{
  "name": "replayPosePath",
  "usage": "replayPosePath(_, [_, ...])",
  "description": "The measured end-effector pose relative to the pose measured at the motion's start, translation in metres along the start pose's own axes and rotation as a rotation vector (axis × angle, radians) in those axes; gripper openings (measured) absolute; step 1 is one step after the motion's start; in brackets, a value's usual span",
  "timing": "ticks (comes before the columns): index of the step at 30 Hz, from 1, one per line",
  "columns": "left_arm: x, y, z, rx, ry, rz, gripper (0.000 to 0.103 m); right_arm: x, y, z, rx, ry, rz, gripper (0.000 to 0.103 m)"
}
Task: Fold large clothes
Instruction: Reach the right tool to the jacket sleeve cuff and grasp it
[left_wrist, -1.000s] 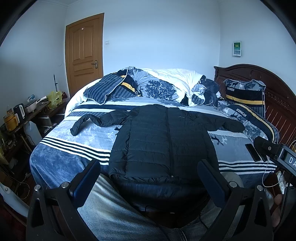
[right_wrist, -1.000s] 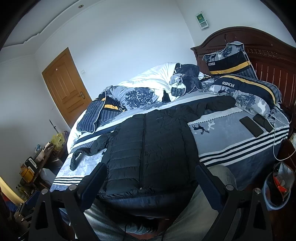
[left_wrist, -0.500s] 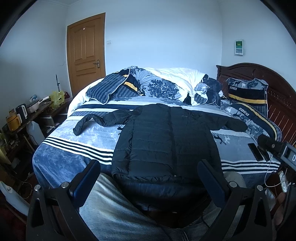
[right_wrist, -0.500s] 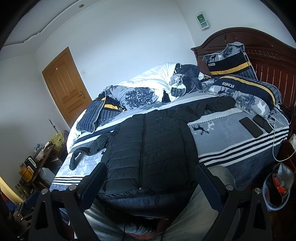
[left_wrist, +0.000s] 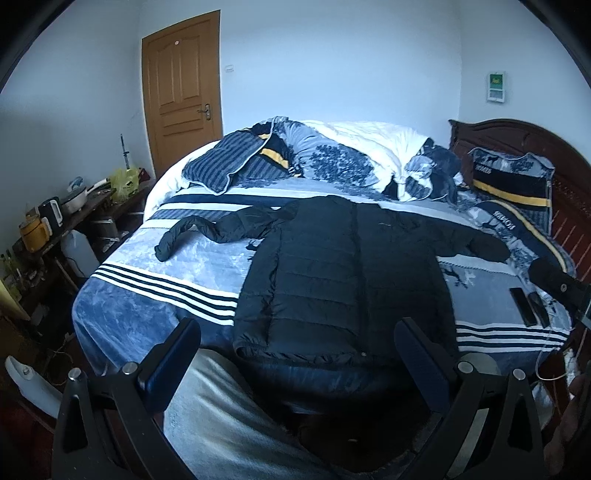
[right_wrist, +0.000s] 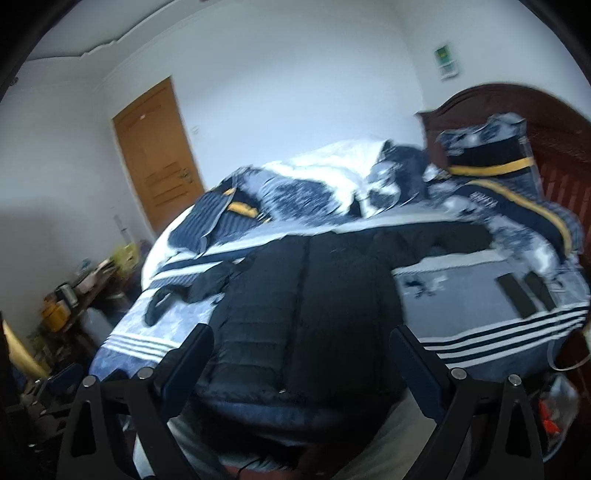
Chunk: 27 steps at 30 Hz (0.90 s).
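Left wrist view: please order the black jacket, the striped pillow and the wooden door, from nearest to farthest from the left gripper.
1. black jacket, spread on the bed just ahead of the left gripper.
2. striped pillow, at the bed's far left side.
3. wooden door, in the back wall, left.

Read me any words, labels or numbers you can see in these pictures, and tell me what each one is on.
"HOMES": lying pillow, upside down toward the camera.
Upright pillow: a short word, too blurred to read.
Wall panel: green display, too small to read.
Black jacket: no readable text.
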<state>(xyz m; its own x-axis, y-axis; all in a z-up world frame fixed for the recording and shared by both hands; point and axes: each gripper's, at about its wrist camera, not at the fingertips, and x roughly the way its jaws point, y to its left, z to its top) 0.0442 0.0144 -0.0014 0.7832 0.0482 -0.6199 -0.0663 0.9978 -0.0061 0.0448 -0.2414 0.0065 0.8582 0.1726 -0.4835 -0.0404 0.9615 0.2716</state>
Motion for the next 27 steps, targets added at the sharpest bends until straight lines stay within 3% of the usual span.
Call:
replayPosePath(4, [0.016,-0.001,0.013,0.008,0.019,0.020,0.103,0.015,-0.010,0.009,0.016,-0.027,-0.041,0.098])
replayPosePath(7, [0.035,-0.007,0.023,0.013,0.040,0.027,0.103,0.028,-0.022,0.019,0.052,-0.061,-0.012,0.098])
replayPosePath(14, [0.081,-0.028,0.038,0.042,0.085,0.000,0.103,0.083,-0.058,0.042,0.101,0.055,0.040,0.098])
replayPosePath(21, [0.121,-0.061,0.053,0.090,0.122,-0.051,0.103,0.117,-0.093,0.039,0.157,0.071,0.061,0.098])
replayPosePath(27, [0.151,-0.095,0.067,0.121,0.145,-0.099,0.103,0.158,-0.151,0.054,0.252,0.093,0.053,0.098])
